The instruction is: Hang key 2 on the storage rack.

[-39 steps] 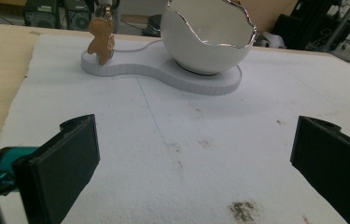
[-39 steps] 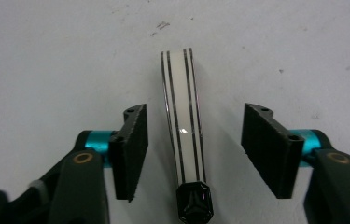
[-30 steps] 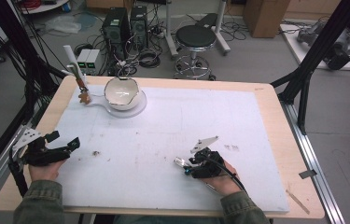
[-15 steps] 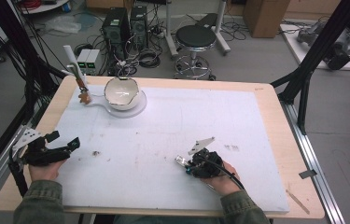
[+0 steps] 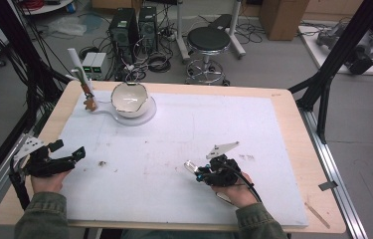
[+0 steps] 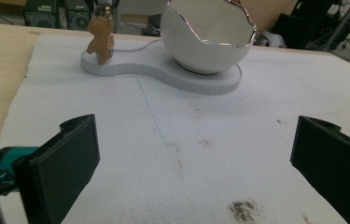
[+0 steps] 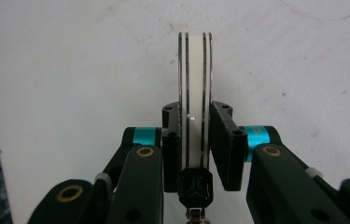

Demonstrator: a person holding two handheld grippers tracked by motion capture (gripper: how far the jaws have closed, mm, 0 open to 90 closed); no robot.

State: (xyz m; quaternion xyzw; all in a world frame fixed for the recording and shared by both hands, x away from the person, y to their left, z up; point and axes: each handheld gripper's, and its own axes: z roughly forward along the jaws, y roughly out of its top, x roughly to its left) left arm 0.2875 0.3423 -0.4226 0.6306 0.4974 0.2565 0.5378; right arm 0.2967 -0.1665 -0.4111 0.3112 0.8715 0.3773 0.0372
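Now, right gripper [image 5: 194, 169]: lower centre, pinching a white disc [image 7: 195, 107] on edge.
Left gripper [image 5: 69, 152]: lower left, jaws spread.
Bowl [image 5: 130, 99]: upper left.

Beyond the far edge of my counter [image 5: 293, 107] a black round stool [image 5: 209, 39] stands on the grey floor. To the left of that stool sit two dark computer towers [image 5: 134, 22], with a tangle of cables [image 5: 149, 62] on the floor between them and the stool. To the stool's right, farther back, stands a brown cardboard box [image 5: 278, 17]. A black frame post [image 5: 330, 69] slants down at the counter's right far corner.
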